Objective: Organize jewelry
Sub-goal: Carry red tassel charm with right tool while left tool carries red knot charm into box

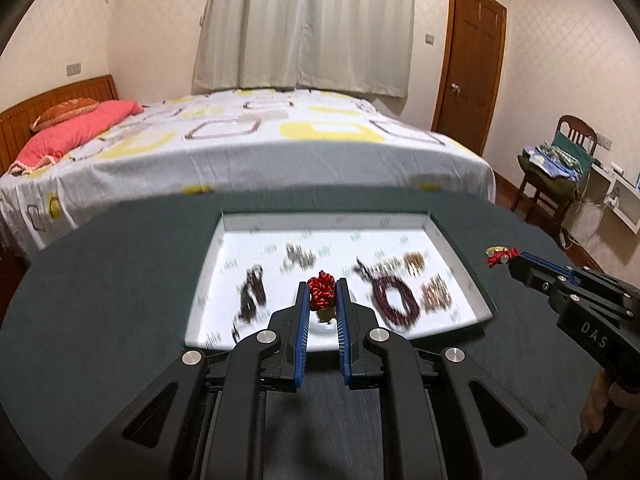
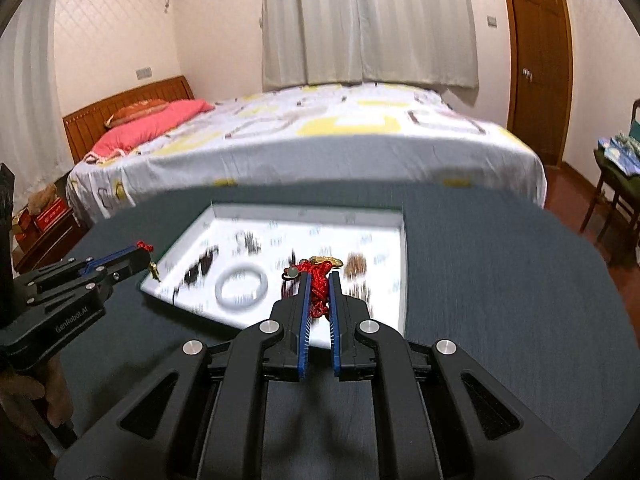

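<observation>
Left gripper [image 1: 323, 292] tilts down over the white tray [image 1: 320, 220], jaws clamped on a red knotted cord ornament [image 1: 321, 289]; a small gold bit hangs below the knot between the blue pads [image 1: 303, 312]. From the right wrist view the same gripper [image 2: 145, 254] reaches in from the left edge, held above the tray's near-left corner, with a gold charm [image 2: 153, 271] dangling under its tip.

Right gripper [image 2: 317, 286] also angles downward, closed tight on a bundle of red cord [image 2: 318, 280] with a gold piece [image 2: 326, 260] at the far end, over the tray's right half. In the left wrist view it [image 1: 505, 257] comes in from the right, clear of the tray's right rim.

Tray sits sunk in a dark green tabletop [image 1: 120, 280]. Inside: a dark red bead bracelet [image 1: 394, 296], brown bead pile [image 1: 438, 296], a pale bangle [image 2: 241, 285], other dark pieces too blurred to name. Bed [image 1: 240, 140] behind the table.
</observation>
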The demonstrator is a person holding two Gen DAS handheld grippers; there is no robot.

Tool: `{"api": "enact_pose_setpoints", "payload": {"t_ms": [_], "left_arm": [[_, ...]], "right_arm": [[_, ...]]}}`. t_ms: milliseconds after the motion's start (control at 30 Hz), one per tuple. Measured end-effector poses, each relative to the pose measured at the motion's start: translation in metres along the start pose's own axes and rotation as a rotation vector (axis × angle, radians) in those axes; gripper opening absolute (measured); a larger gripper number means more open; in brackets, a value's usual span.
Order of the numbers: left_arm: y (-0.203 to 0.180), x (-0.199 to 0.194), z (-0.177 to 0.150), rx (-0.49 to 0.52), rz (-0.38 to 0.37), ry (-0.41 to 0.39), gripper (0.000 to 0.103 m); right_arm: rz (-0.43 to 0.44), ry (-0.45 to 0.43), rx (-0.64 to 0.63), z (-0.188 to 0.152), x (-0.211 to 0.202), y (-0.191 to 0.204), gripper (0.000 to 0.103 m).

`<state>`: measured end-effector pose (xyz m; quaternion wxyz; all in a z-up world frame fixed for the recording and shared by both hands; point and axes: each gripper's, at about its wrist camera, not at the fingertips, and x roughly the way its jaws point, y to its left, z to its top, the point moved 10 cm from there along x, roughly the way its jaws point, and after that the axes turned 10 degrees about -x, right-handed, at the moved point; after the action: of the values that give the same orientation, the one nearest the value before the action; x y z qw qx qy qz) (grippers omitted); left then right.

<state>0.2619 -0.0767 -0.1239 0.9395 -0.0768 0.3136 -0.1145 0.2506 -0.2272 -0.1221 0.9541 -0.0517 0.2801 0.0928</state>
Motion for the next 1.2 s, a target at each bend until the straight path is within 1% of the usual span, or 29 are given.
{"api": "enact_pose_setpoints", "payload": {"t_ms": [167,267,367,500,700,800,933,1033,1200], "left_arm": [[0.008,0.012,0.027,0.001,0.015,-0.045,0.014],[0.016,0.030,0.040,-0.005,0.031,-0.053,0.014],[0.024,0.049,0.047,-0.004,0.050,-0.054,0.014],[0.036,0.079,0.052,-0.020,0.070,-0.027,0.014],[0.051,0.126,0.048,-0.018,0.114,0.038,0.014],[0.060,0.144,0.043,-0.029,0.131,0.078,0.014],[0.067,0.155,0.037,-0.036,0.151,0.119,0.014],[0.070,0.161,0.035,-0.037,0.166,0.134,0.014],[0.071,0.164,0.035,-0.021,0.190,0.151,0.014]], "right_arm": [[-0.012,-0.044,-0.011,0.029,0.019,-0.004,0.009],[-0.021,-0.058,-0.011,0.043,0.035,-0.007,0.009],[-0.027,-0.060,-0.009,0.052,0.055,-0.011,0.009],[-0.033,-0.049,-0.008,0.057,0.087,-0.014,0.009],[-0.032,0.009,0.001,0.053,0.137,-0.016,0.009],[-0.031,0.044,0.005,0.047,0.154,-0.016,0.009],[-0.035,0.114,0.005,0.035,0.174,-0.016,0.009],[-0.037,0.159,0.013,0.027,0.185,-0.019,0.009],[-0.037,0.203,0.024,0.019,0.195,-0.021,0.009]]}}
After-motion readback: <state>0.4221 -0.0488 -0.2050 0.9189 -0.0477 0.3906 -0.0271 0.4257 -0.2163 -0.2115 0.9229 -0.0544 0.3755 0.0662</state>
